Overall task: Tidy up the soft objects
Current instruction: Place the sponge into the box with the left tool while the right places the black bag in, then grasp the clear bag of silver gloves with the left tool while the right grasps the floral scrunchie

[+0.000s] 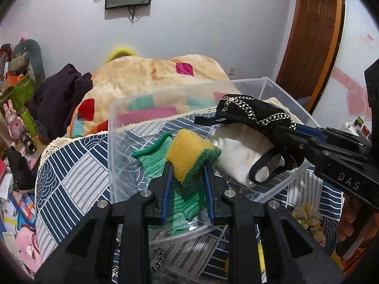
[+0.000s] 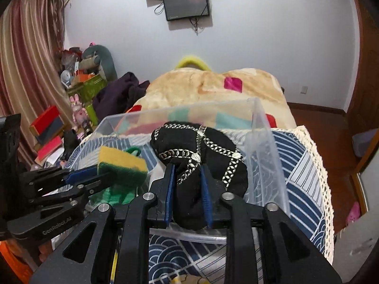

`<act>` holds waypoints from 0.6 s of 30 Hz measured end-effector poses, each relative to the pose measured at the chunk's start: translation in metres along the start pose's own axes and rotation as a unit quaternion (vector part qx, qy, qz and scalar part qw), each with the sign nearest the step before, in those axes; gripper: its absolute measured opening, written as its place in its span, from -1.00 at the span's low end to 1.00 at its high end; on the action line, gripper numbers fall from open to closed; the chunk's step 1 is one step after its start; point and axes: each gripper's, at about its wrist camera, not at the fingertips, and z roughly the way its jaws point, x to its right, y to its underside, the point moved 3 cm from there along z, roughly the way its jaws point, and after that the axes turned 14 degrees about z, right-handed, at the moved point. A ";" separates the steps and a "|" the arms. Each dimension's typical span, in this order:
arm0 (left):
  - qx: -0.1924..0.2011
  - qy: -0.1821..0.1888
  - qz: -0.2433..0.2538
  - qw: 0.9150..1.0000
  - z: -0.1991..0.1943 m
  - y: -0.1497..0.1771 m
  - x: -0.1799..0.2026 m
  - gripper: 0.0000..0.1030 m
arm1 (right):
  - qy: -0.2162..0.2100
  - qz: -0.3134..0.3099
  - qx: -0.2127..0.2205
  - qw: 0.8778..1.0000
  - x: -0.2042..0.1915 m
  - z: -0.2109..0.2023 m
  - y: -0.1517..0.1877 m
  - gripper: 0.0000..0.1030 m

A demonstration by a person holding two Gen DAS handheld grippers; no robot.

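A clear plastic bin stands on a blue-and-white patterned cloth; the bin's wall also shows in the right wrist view. My left gripper is shut on a yellow-and-green sponge, held over the bin's near side; the sponge shows in the right wrist view too. A green mesh cloth and a white cloth lie in the bin. My right gripper is shut on a black fabric with a silver chain pattern, held over the bin; the fabric also appears above the white cloth.
A blanket with coloured squares lies behind the bin, with dark purple clothing at its left. Boxes and toys crowd the left side. A yellowish scrunchie lies on the patterned cloth at the right. A wooden door is at the far right.
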 end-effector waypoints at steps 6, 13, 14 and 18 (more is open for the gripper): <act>-0.004 0.003 0.014 1.000 -0.011 0.001 0.006 -0.41 | -0.002 0.001 0.005 1.000 0.004 -0.015 -0.003 -0.39; 0.027 0.004 0.010 1.000 -0.044 -0.003 0.004 0.12 | -0.013 0.005 0.039 0.999 0.001 -0.043 -0.010 0.02; 0.033 0.003 0.009 0.999 -0.051 -0.004 0.002 0.21 | -0.014 0.003 0.046 0.999 0.001 -0.050 -0.011 0.05; 0.058 -0.005 0.002 0.998 -0.077 -0.004 -0.006 0.48 | -0.016 -0.002 0.074 0.997 -0.001 -0.070 -0.012 0.36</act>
